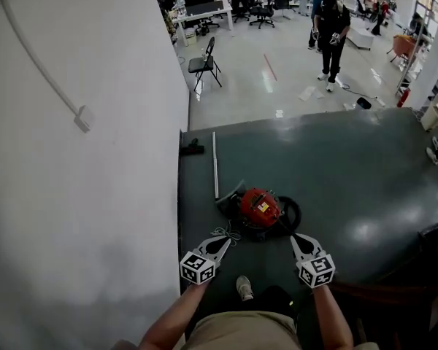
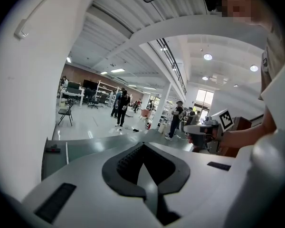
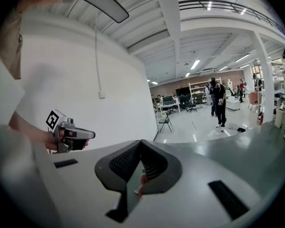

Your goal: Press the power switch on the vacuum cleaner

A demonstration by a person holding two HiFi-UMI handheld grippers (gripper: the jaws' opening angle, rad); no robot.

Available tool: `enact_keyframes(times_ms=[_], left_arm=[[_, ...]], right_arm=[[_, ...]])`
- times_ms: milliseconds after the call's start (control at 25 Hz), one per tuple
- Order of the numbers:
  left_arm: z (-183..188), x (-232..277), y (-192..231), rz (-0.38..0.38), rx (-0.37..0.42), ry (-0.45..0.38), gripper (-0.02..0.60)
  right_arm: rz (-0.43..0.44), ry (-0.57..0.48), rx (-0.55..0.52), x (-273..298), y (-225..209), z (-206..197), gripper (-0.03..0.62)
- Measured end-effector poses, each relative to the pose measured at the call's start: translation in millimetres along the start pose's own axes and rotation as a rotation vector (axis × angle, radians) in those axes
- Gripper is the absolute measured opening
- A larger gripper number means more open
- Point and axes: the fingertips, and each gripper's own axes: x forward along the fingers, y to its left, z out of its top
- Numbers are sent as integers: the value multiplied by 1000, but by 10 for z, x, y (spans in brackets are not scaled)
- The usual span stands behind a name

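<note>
A small red vacuum cleaner (image 1: pixel 259 208) with a black hose coil lies on the dark green floor (image 1: pixel 350 173), just ahead of both grippers in the head view. My left gripper (image 1: pixel 225 242) is held above the floor at the vacuum's near left, shut, with nothing in it. To the near right of the vacuum is my right gripper (image 1: pixel 295 237), also shut and empty. In the left gripper view the jaws (image 2: pixel 143 145) meet at their tips. The right gripper (image 3: pixel 141 141) looks the same in its own view, with a sliver of red vacuum (image 3: pixel 141 179) showing through the gap below.
A white wall (image 1: pixel 95 159) runs along the left. A metal tube (image 1: pixel 214 162) and a black nozzle (image 1: pixel 191 148) lie beyond the vacuum, a white cord (image 1: pixel 226 233) beside it. A folding chair (image 1: pixel 204 63) and a standing person (image 1: pixel 331 31) are farther off. My shoe (image 1: pixel 244 288) is below.
</note>
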Motion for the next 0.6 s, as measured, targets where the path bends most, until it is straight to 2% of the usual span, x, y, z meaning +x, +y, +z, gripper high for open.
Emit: enact_keyframes(times_ms=[240, 600], left_arm=[[68, 332, 551, 3, -26, 29, 6], [-4, 1240, 1342, 52, -68, 101, 6]], right_arm=[[-38, 34, 38, 456, -230, -38, 9], [-70, 125, 82, 1481, -1066, -361, 9]])
